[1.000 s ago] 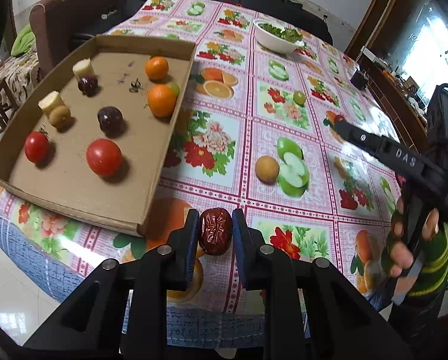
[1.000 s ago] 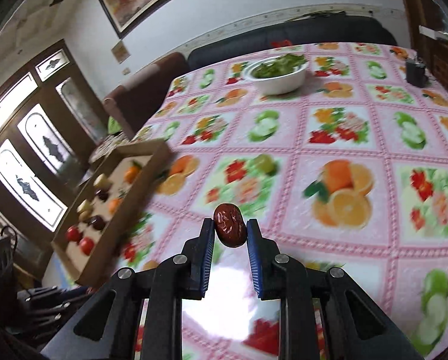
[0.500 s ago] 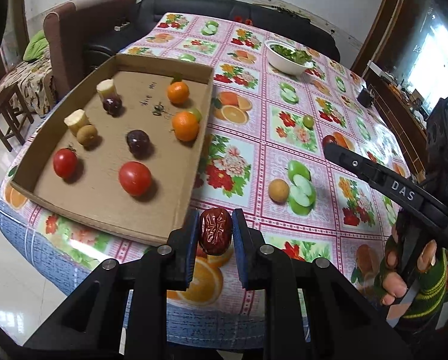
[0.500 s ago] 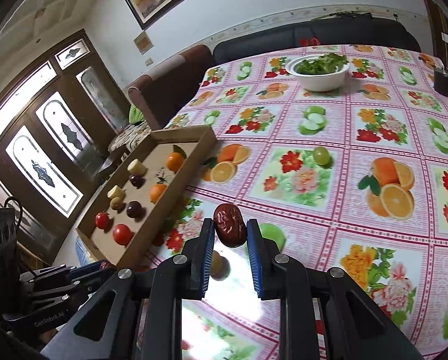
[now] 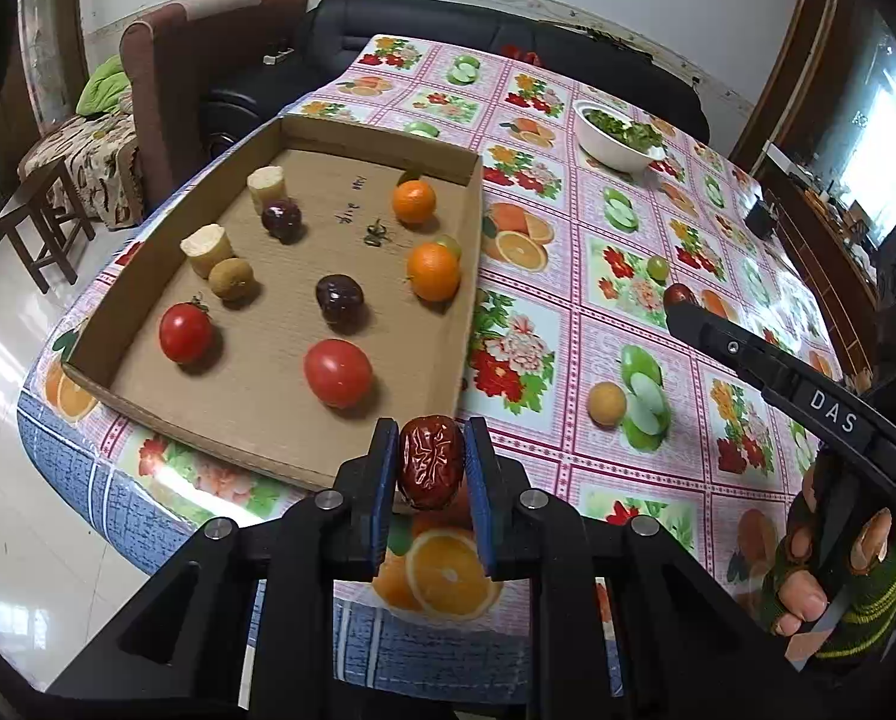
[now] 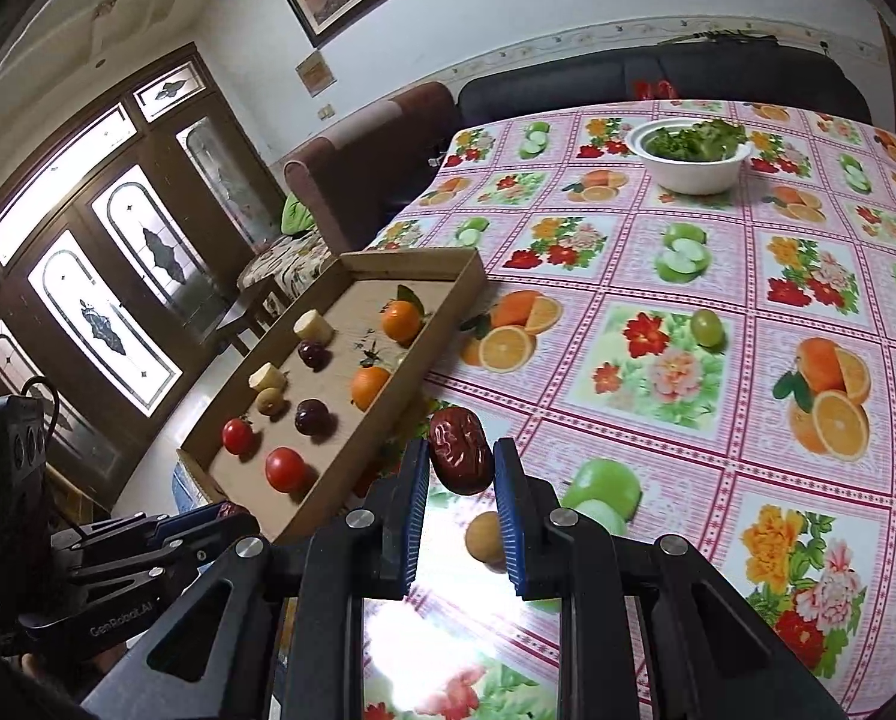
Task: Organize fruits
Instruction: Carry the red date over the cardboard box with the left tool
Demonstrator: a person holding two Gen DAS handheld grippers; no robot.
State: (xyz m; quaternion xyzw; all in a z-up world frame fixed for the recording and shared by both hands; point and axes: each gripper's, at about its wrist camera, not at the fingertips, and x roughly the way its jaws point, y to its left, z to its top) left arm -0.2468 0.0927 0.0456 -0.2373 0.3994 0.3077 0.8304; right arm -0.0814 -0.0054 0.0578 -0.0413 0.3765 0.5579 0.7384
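both grippers are each carrying a red date above the tabletop beside the cardboard tray.

i'm seeing the left gripper (image 5: 431, 474) clenched on a wrinkled red date (image 5: 431, 461), which is sitting upright between the blue pads near the tips, just over the near corner of the cardboard tray (image 5: 471, 276). the right gripper (image 6: 461, 468) is clenched on a second red date (image 6: 461, 450), pinched tilted at the fingers' tips, hanging over the tabletop (image 6: 658, 276) just right of the tray. the tray is holding two oranges (image 5: 433, 271), two tomatoes (image 5: 337, 372), two dark plums (image 5: 340, 299), two pale banana pieces (image 5: 207, 247) and a small brown fruit (image 5: 231, 279). a round yellowish fruit (image 5: 605, 403) and a green grape (image 5: 658, 267) are lying loose on the cloth. a white bowl (image 5: 613, 147) of greens is standing at the far end.
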